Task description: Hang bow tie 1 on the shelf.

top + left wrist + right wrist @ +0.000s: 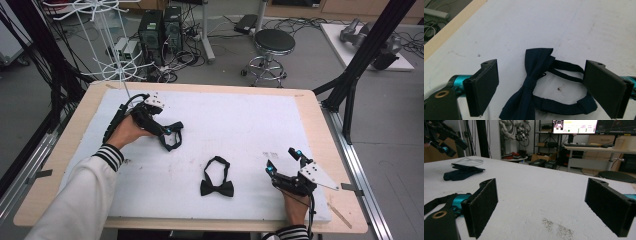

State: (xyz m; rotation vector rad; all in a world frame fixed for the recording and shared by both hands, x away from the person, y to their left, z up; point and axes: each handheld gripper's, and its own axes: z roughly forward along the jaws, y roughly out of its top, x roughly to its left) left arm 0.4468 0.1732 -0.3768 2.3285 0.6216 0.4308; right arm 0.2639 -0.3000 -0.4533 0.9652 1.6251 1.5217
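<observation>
The left hand-held gripper (171, 138) is seen with its jaws spread apart, a dark navy fabric bow tie with a looped strap (534, 85) lying flat on the white foam-covered table (240, 125) between them, untouched by either pad. The right hand-held gripper (284, 161) is likewise held wide apart, nothing between its jaws. A second black fabric bow tie (217, 182) is seen just to its left.

Lab, computer towers (160, 30), tangled cables (187, 52), monitors (575, 126), stool (274, 42)
</observation>
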